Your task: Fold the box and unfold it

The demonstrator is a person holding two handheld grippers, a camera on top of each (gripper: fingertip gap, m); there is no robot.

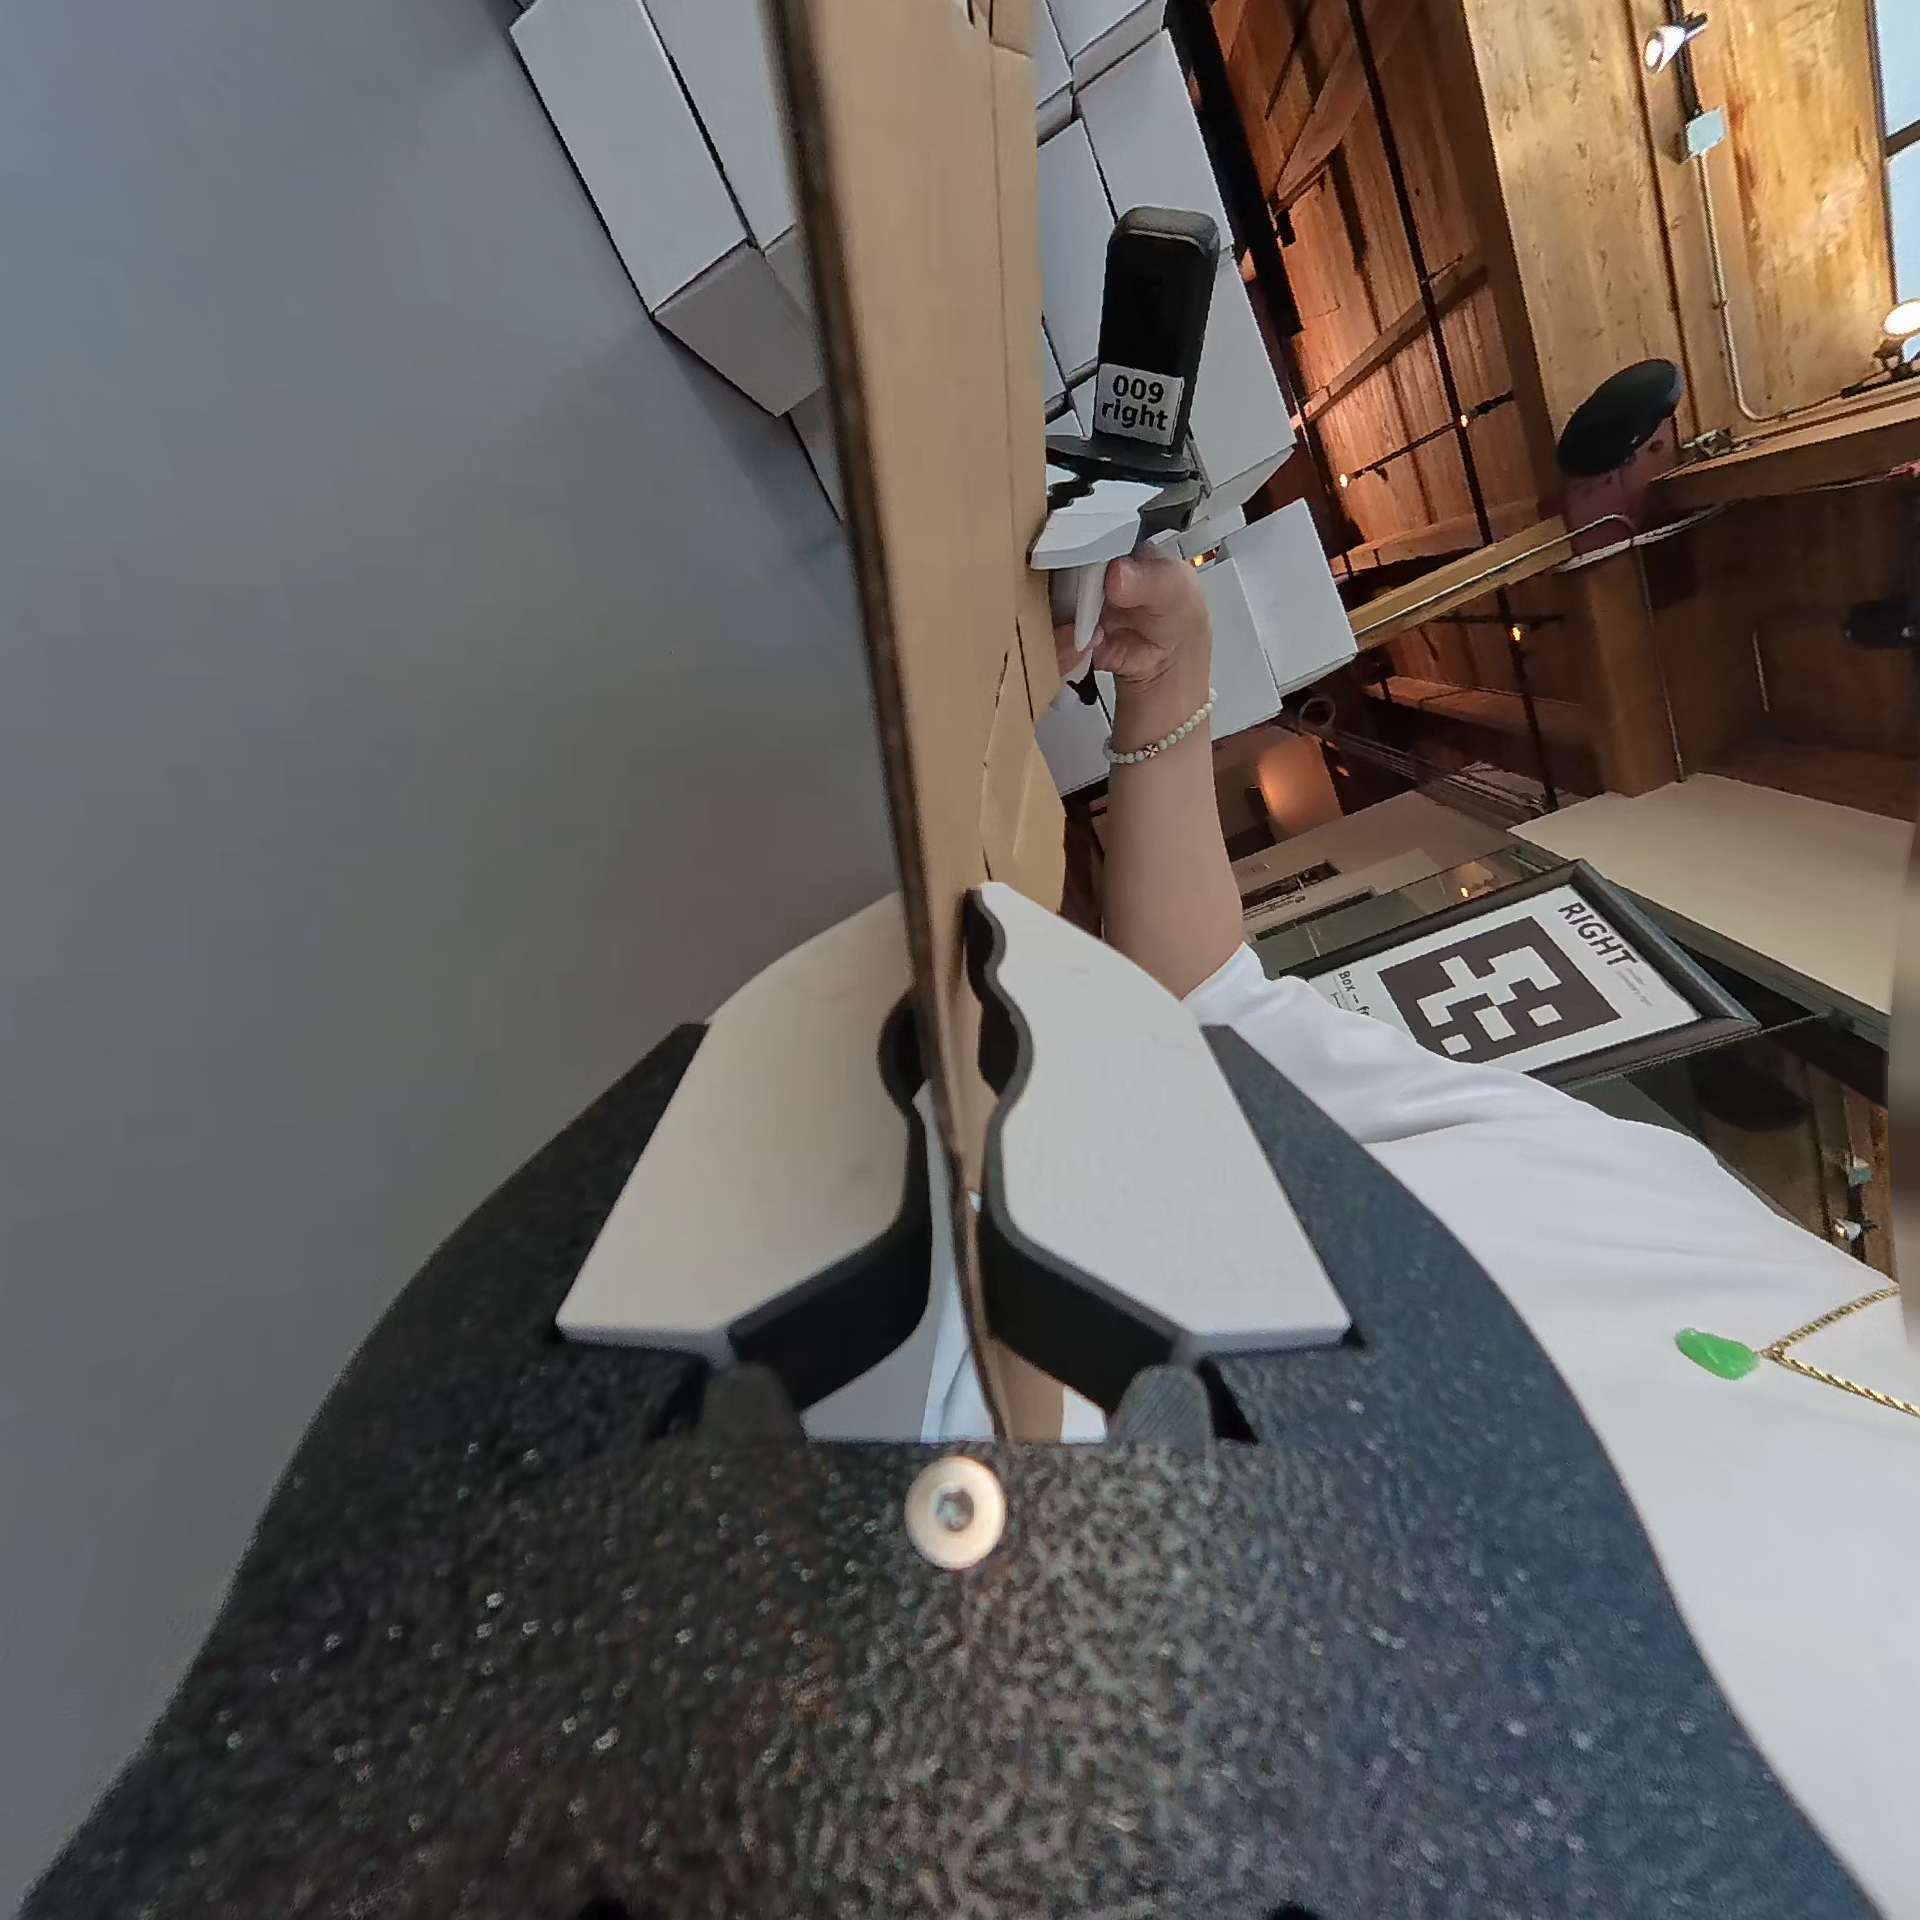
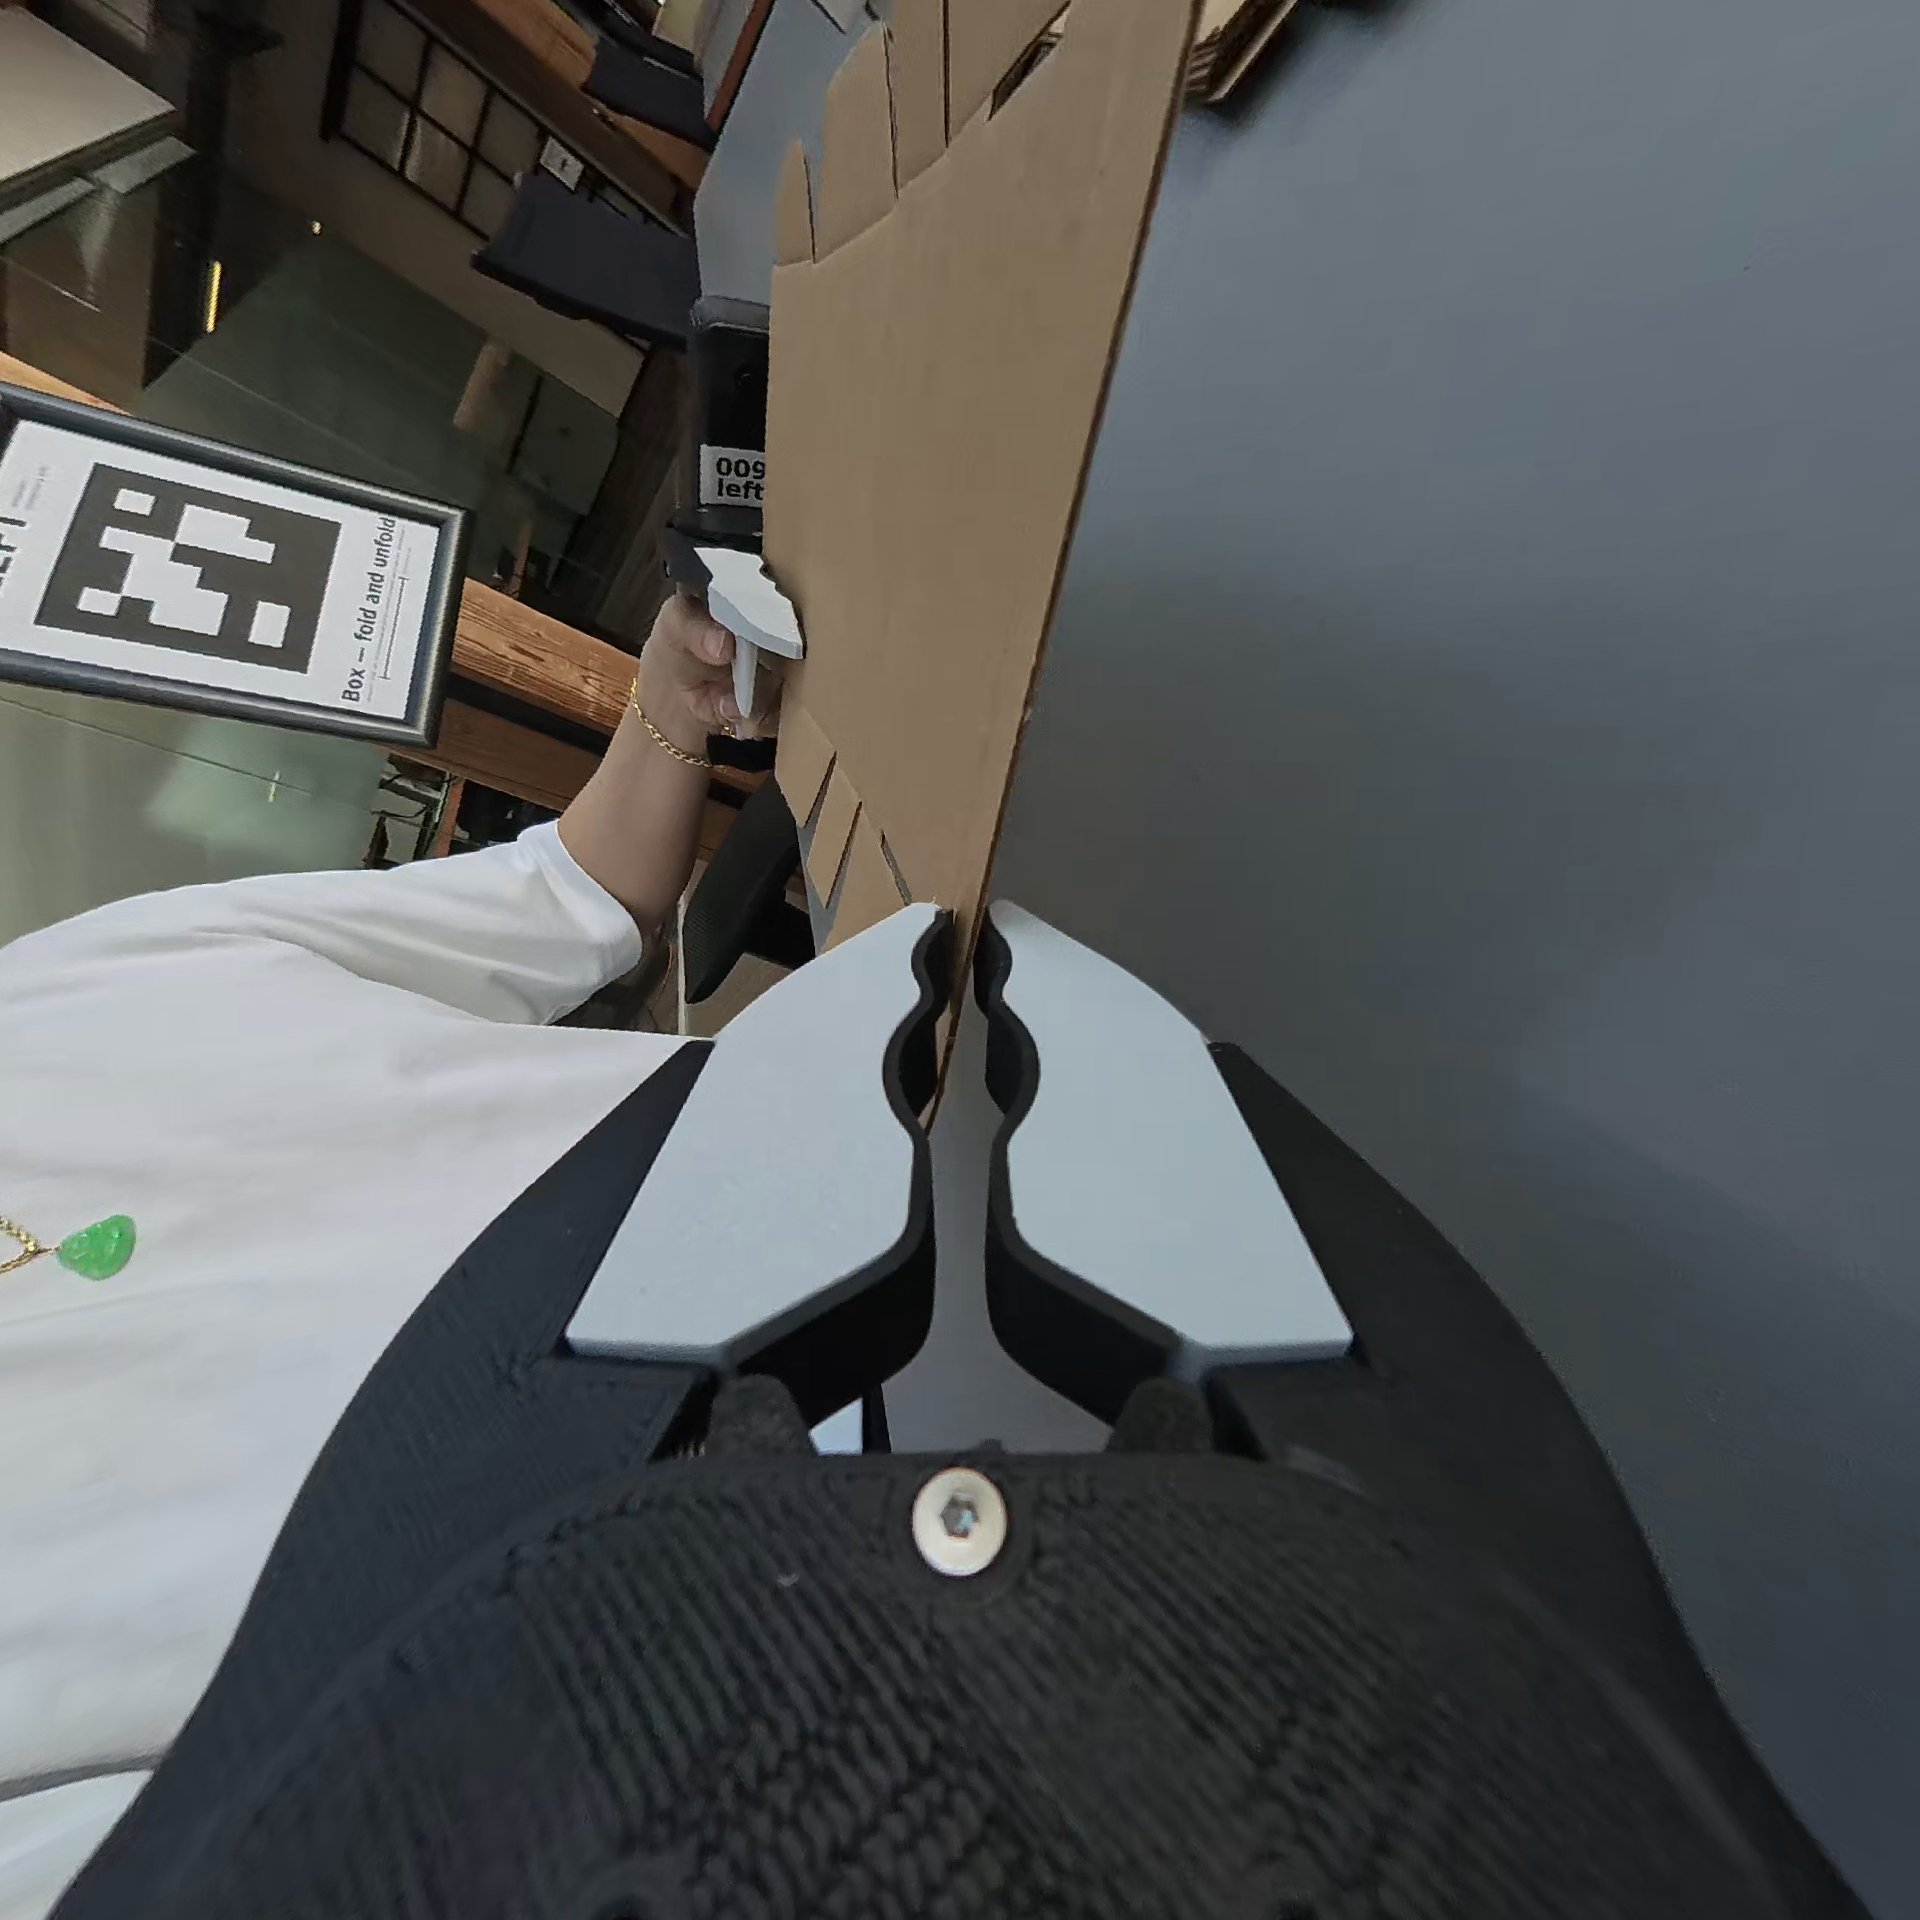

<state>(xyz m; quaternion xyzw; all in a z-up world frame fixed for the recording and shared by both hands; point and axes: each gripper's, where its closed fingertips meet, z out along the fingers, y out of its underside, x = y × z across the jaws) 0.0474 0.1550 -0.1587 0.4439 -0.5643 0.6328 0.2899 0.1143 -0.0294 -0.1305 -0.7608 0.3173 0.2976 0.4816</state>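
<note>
The box is a flat, unfolded brown cardboard sheet (image 1: 925, 436), seen nearly edge-on in the left wrist view and as a broad panel with cut flaps in the right wrist view (image 2: 935, 499). My left gripper (image 1: 943, 935) is shut on one edge of the sheet. My right gripper (image 2: 961, 920) is shut on the opposite edge. Each gripper also shows far off in the other's view, clamped on the sheet: the right one (image 1: 1081, 540) and the left one (image 2: 764, 623). The sheet is held up over a dark grey table (image 2: 1507, 727).
Several white folded boxes (image 1: 665, 197) are stacked at the far end of the grey table (image 1: 364, 727). A framed marker sign (image 2: 218, 561) stands beside the person, whose white shirt (image 2: 260, 1091) is close to both grippers. Wooden walls and shelves lie beyond.
</note>
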